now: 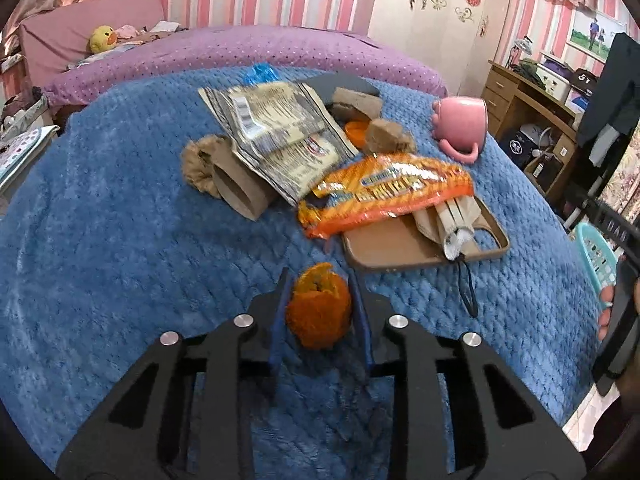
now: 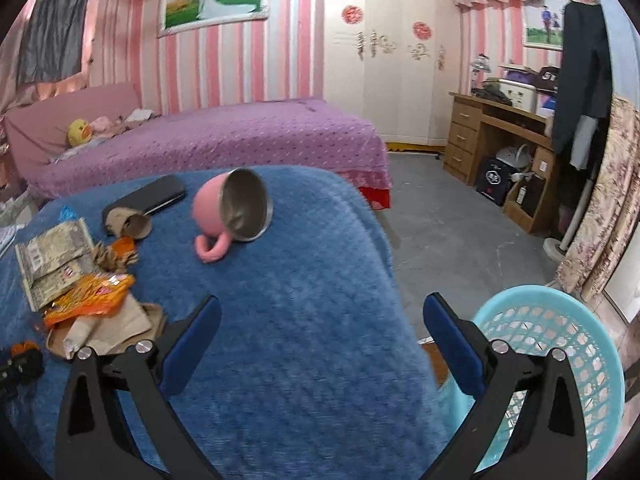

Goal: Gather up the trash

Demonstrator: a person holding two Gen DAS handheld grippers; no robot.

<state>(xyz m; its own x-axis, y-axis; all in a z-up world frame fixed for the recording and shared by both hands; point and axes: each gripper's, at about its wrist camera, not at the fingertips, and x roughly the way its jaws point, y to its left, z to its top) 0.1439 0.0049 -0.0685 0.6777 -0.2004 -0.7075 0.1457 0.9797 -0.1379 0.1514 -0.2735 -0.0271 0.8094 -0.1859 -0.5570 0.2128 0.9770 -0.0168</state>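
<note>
A blue blanket covers the surface; at its right edge stands a turquoise basket, just beside the right gripper, whose jaws are spread wide with nothing between them; mid-blanket lie a grey wrapper and an orange wrapper, overlapping; a pink mug lies on its side; the left gripper clamps an orange peel, curled, bright, ragged at the top.
</note>
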